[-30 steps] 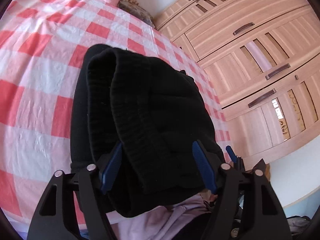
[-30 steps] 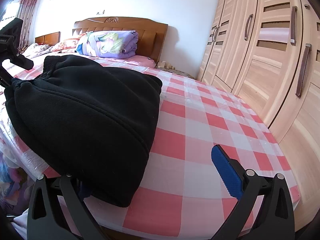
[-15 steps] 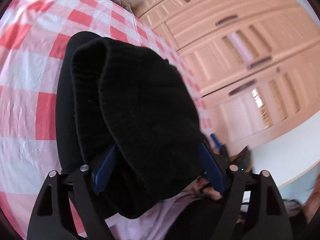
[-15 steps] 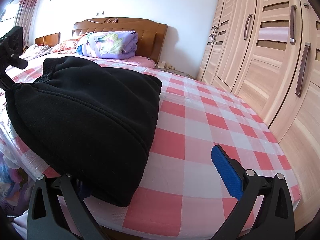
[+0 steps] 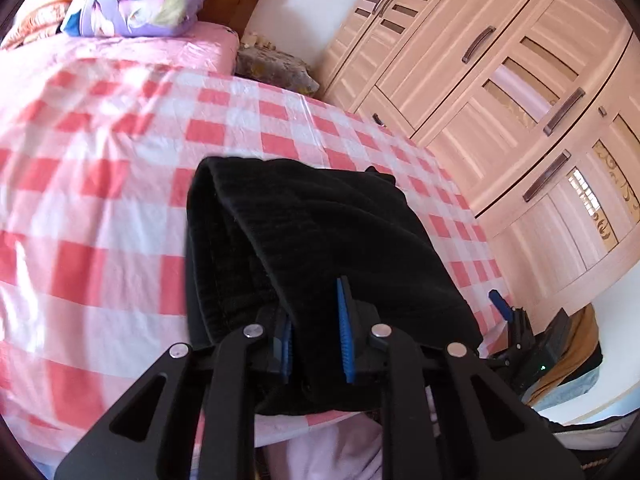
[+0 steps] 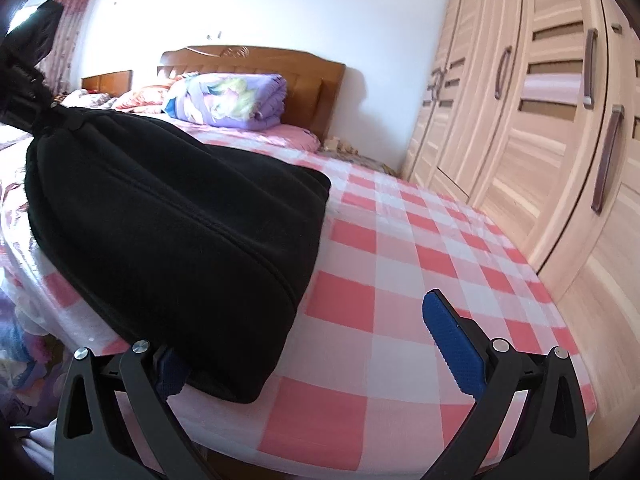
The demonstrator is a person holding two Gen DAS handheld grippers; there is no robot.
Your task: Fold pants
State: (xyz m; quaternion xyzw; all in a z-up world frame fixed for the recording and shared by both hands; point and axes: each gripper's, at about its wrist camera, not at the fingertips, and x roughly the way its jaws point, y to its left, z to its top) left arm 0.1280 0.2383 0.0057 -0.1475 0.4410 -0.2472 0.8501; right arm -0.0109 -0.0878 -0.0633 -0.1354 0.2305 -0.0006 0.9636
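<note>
The left tool (image 5: pixel 314 334) is closing its jaws on a bunched edge of the black pants (image 5: pixel 320 240), and the fabric sits pinched between the blue pads (image 5: pixel 343 336). From that grip the pants spread forward and away over the bed (image 5: pixel 100 200), a thick folded mass with its doubled edge on the left of the tool. In the right wrist view the gripped corner is lifted above the bed, pulled up into a peak at the far left.

The right tool (image 6: pixel 316 354) stands with its jaws wide apart. Its left pad is tucked under the near corner of the pants (image 6: pixel 172 232), its right pad (image 6: pixel 454 344) is over bare checked sheet, and the pads do not press on the cloth.

Beyond both tools the red and white checked bed runs to a folded purple quilt (image 6: pixel 228 98) against the wooden headboard (image 6: pixel 256 60). A pale wooden wardrobe (image 6: pixel 540 128) stands along the right of the bed.
</note>
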